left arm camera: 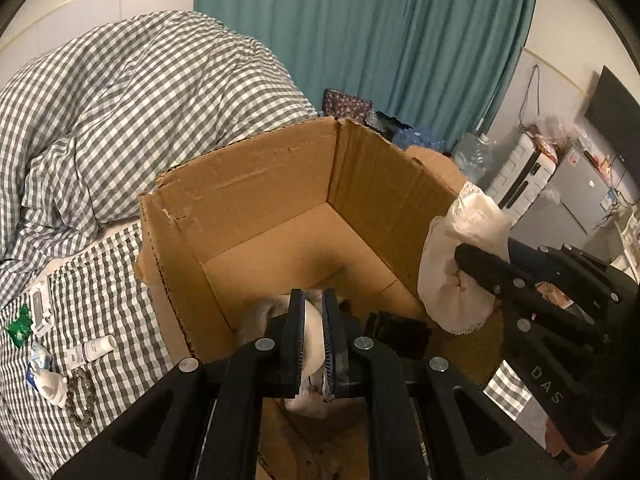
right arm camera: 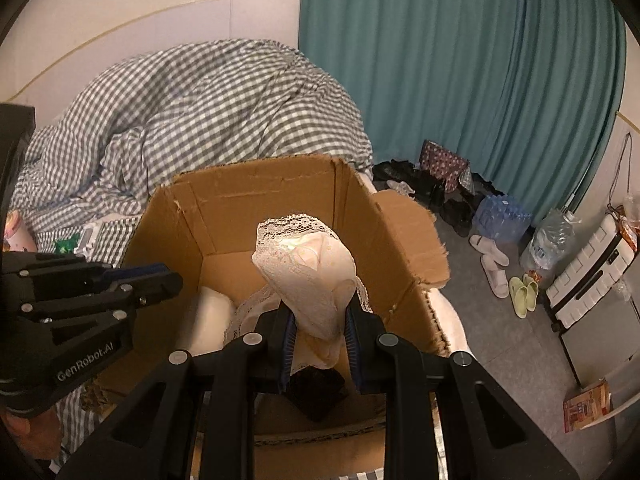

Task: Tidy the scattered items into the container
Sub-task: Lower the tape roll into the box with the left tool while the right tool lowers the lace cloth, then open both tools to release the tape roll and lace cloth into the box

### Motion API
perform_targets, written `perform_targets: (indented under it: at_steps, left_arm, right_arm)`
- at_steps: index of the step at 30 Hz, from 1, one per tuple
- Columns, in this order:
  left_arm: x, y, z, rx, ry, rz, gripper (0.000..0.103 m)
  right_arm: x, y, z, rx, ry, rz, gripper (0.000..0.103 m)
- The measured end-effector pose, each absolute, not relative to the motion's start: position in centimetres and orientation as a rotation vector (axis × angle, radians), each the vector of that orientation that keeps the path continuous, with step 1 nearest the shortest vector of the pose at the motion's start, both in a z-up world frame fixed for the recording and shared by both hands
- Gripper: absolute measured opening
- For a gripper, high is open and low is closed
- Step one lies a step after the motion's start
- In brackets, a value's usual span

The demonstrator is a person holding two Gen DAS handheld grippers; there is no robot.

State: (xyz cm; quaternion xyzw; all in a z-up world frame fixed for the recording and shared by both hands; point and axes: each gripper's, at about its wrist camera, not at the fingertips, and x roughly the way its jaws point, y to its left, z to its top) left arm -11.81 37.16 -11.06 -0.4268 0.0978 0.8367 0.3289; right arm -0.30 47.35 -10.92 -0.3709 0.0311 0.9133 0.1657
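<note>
lowering two soft pieces into the box

you hold both grippers over the cardboard box [right arm camera: 280,200] on the bed. your right gripper [right arm camera: 320,332] is clamped on a lace garment [right arm camera: 308,264], your left gripper [left arm camera: 314,336] on a white cloth [left arm camera: 312,320]. next, i think, you open them. small items [left arm camera: 80,360] wait on the bed [left arm camera: 100,280].

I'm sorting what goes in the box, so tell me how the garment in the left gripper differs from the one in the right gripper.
The left gripper pinches a plain white garment low, down inside the cardboard box; the right gripper holds a pale pink lace-trimmed garment raised above the box opening. The white garment is mostly hidden between the fingers, while the lace-trimmed one stands up in full view. Both are soft, light-coloured and clamped.
</note>
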Motion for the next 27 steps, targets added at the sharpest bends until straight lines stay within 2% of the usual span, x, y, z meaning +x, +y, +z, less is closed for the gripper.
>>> perform_targets:
  at_steps: [8, 9, 11, 12, 13, 26, 27]
  left_arm:
    - [-11.1, 36.1, -9.2, -1.010, 0.269, 2.262, 0.009]
    - [-10.9, 35.9, -8.9, -0.993, 0.269, 2.274, 0.010]
    - [-10.5, 35.4, -8.2, -0.962, 0.262, 2.295, 0.011]
    - [-10.4, 35.1, -7.9, -0.948, 0.255, 2.305, 0.011]
    - [-10.2, 34.7, -7.4, -0.931, 0.244, 2.318, 0.012]
    - [-8.5, 29.5, -3.0, -0.835, 0.139, 2.420, 0.013]
    - [-8.2, 29.1, -2.5, -0.826, 0.133, 2.426, 0.013]
  right_arm:
    - [-0.4, 47.0, -10.8, -1.047, 0.086, 2.601, 0.022]
    - [-0.3, 46.9, -10.6, -1.038, 0.086, 2.600, 0.026]
    - [-0.1, 46.7, -10.1, -1.008, 0.090, 2.605, 0.047]
    - [0.1, 46.8, -9.8, -0.996, 0.093, 2.610, 0.061]
    - [0.4, 46.6, -9.4, -0.972, 0.093, 2.617, 0.065]
    - [2.9, 42.8, -4.2, -0.759, 0.042, 2.674, 0.076]
    - [3.1, 42.5, -3.9, -0.752, 0.039, 2.680, 0.080]
